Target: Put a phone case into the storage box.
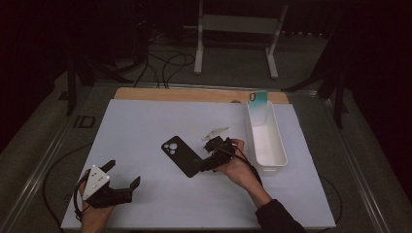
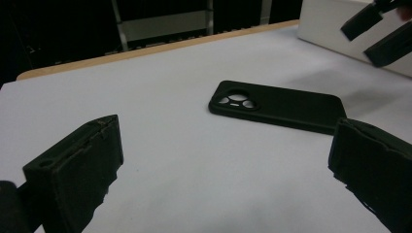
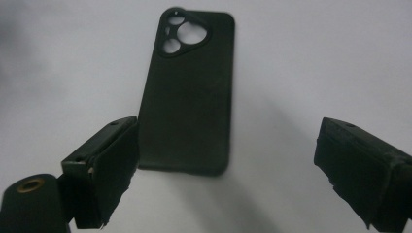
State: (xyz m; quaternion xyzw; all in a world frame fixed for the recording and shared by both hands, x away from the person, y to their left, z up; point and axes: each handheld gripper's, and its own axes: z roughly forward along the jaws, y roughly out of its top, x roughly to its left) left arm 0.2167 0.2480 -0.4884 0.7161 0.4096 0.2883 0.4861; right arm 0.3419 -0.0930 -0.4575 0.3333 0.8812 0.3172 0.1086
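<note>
on the white worktop (image 1: 145, 204) a black phone case (image 1: 180, 155) lies flat between the wide open jaws of the right hand-held gripper (image 3: 228, 170), while the left hand-held gripper (image 1: 121, 175) rests open and empty.

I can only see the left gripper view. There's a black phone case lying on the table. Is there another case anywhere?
Observer: Yes. In the high view a teal phone case stands at the far end of a white bin.
Operator: What's the other gripper doing?
Observer: The right gripper is open, and the black phone case lies flat on the table with its near end between the jaws.
Operator: Is it touching the case?
Observer: I cannot tell; in the right gripper view one jaw sits right beside the case's edge and the other is well apart.
Operator: And my gripper?
Observer: The left gripper is open near the table's front left, away from the case.
</note>
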